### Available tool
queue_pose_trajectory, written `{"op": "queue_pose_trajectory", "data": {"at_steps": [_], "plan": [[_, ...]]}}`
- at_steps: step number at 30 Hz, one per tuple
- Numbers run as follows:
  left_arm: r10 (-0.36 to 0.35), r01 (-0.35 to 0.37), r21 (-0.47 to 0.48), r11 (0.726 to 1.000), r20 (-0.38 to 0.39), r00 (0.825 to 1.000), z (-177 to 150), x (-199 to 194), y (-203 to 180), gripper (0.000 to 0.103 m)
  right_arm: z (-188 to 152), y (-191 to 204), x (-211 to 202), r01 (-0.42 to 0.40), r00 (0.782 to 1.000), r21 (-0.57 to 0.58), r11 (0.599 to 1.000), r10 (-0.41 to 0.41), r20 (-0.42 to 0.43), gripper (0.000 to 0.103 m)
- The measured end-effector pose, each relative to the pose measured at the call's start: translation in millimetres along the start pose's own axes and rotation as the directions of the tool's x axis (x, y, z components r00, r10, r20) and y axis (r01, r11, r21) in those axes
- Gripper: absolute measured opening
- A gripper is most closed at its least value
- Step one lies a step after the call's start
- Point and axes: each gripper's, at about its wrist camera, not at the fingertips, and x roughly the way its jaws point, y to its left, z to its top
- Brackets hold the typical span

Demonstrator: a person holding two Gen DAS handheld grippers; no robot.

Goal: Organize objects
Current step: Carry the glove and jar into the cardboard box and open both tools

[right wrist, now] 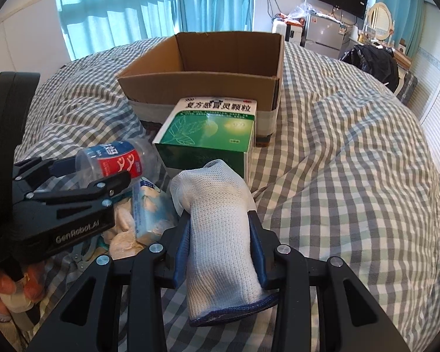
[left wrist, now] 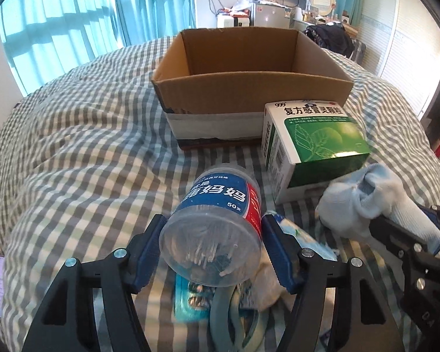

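The left hand-held gripper (left wrist: 212, 249) grips the floss-pick jar (left wrist: 217, 228), and the right hand-held gripper (right wrist: 220, 234) grips a white sock (right wrist: 220, 234), both lifted off the bed (right wrist: 352, 161), probably for the open cardboard box (left wrist: 249, 88) behind the medicine box (left wrist: 316, 143).

Clear glossy plastic jar (left wrist: 217, 228); knitted white cloth sock (right wrist: 220, 234); matt brown cardboard box (left wrist: 249, 67); checked cloth bedcover (left wrist: 88, 146).

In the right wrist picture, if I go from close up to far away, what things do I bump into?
White sock in the right gripper → green medicine box → cardboard box → blue curtains.
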Motion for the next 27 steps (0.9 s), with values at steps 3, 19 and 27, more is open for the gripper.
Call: {"op": "queue_pose_trajectory", "data": {"at_steps": [3, 19, 27], "plan": [[0.001, -0.001, -0.003, 1.0, 0.011, 1.0, -3.1, -10.1, 3.1, 0.067, -0.1, 4.2, -8.9, 0.009, 1.0, -0.006, 1.0, -0.009, 0.012, 0.036], [0.002, 0.001, -0.027, 1.0, 0.119, 0.993, -7.5, -78.2, 14.8, 0.065, 3.9, 27.7, -68.7, 0.043, 0.993, -0.046, 0.998, -0.038, 0.109, 0.036], [0.004, 0.002, -0.033, 0.999, 0.185, 0.983, 17.0, -112.6, 20.0, 0.065, 17.0, 31.9, -99.8, 0.077, 0.982, -0.066, 0.995, -0.064, 0.176, 0.036]]}}
